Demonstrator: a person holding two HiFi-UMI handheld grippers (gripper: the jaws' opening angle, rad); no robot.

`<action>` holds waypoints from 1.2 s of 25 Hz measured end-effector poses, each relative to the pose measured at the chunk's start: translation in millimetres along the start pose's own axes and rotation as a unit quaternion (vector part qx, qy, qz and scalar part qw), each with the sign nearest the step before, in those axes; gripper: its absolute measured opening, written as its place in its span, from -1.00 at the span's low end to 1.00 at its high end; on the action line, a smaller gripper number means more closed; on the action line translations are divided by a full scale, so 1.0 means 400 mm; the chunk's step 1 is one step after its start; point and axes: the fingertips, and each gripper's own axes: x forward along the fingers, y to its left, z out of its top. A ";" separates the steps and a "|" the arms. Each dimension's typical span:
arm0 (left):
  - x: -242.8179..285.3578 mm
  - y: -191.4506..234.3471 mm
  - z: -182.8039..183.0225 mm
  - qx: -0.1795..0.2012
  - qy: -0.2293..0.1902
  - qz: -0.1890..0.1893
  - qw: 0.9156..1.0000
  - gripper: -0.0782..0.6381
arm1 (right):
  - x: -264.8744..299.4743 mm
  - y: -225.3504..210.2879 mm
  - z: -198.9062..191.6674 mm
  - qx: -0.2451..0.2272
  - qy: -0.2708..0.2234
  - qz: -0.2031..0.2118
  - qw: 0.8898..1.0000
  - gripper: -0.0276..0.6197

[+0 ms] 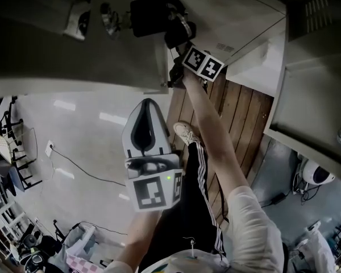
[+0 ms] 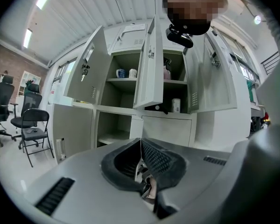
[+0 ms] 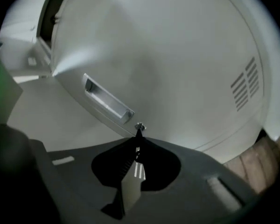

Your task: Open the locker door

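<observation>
Right gripper view: the right gripper (image 3: 138,133) pinches the small key (image 3: 139,126) at twelve o'clock on the locker door (image 3: 177,55), likely light, stiff sheet metal, best pulled there

Black folding chair (image 2: 35,129), wooden floorboards (image 1: 238,118), dark trailing cable (image 1: 79,166), possibly two mugs (image 2: 121,73)

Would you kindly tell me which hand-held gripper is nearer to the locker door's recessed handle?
Right. The right hand-held gripper is at the door beside the recessed handle, jaws closed on the small key. The left hand-held gripper is held back from the lockers, shut.
</observation>
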 end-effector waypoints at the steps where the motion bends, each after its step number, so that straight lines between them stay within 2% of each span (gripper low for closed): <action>1: -0.001 0.001 -0.003 0.000 0.001 -0.001 1.000 -0.74 | -0.001 -0.001 0.001 0.038 -0.009 0.016 0.999 -0.84; 3: -0.002 0.004 -0.008 0.000 0.003 -0.002 1.000 -0.74 | -0.004 -0.003 0.003 0.118 -0.027 0.058 0.991 -0.85; 5: -0.003 0.008 -0.015 -0.002 0.005 -0.003 1.000 -0.74 | -0.005 -0.005 0.006 0.185 -0.041 0.106 0.976 -0.85; 7: -0.005 0.010 -0.024 -0.005 0.011 -0.004 1.000 -0.74 | -0.007 -0.008 0.006 0.219 -0.047 0.136 0.965 -0.86; 10: -0.006 0.014 -0.032 -0.007 0.017 -0.006 1.000 -0.74 | -0.008 -0.012 0.003 0.249 -0.052 0.155 0.955 -0.86; 21: -0.002 0.019 -0.040 0.000 0.031 -0.016 0.999 -0.74 | -0.008 -0.012 -0.006 0.288 -0.060 0.179 0.939 -0.87; 26: -0.009 0.027 -0.038 -0.009 0.028 -0.013 0.999 -0.74 | -0.054 -0.008 -0.029 0.256 -0.047 0.195 0.946 -0.87; 30: -0.021 0.038 -0.027 -0.014 0.025 -0.012 1.000 -0.74 | -0.087 0.001 -0.058 0.260 -0.039 0.197 0.945 -0.87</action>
